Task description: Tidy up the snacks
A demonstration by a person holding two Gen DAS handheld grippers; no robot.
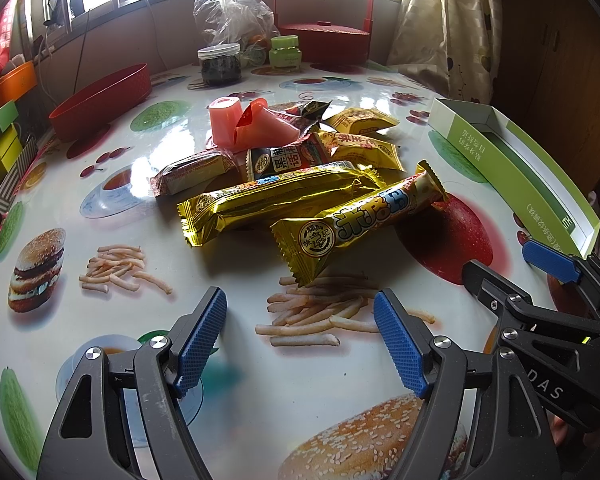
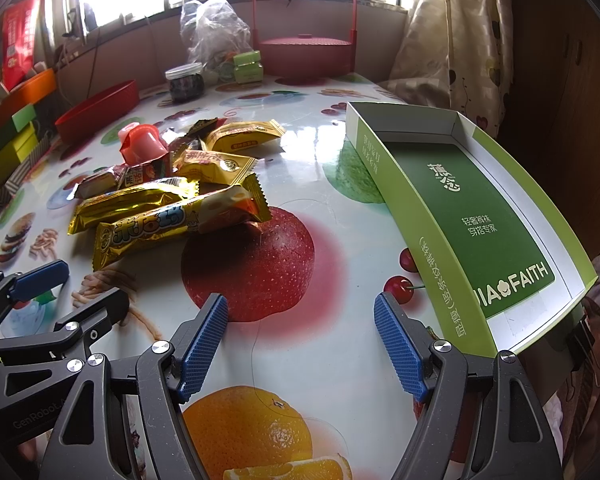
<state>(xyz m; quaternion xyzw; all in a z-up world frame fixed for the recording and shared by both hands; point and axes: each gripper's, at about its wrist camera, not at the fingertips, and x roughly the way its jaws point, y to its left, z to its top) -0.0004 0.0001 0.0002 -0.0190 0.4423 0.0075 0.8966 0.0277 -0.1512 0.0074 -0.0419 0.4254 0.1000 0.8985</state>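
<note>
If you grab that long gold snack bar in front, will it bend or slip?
The front gold bar probably feels light and fairly stiff, since it lies straight across another gold bar. Its shiny foil looks slippery, so it may slide on the glossy table when nudged.

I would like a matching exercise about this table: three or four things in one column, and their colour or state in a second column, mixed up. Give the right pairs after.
Things:
1. shallow box
2. nearest long snack bar
3. jelly cup
4. left gripper

Descriptions:
A. pink, standing in the snack pile
B. green, open, nothing inside
C. open, holding nothing
D. gold wrapper with blue letters

Pairs: 1-B, 2-D, 3-A, 4-C
</note>
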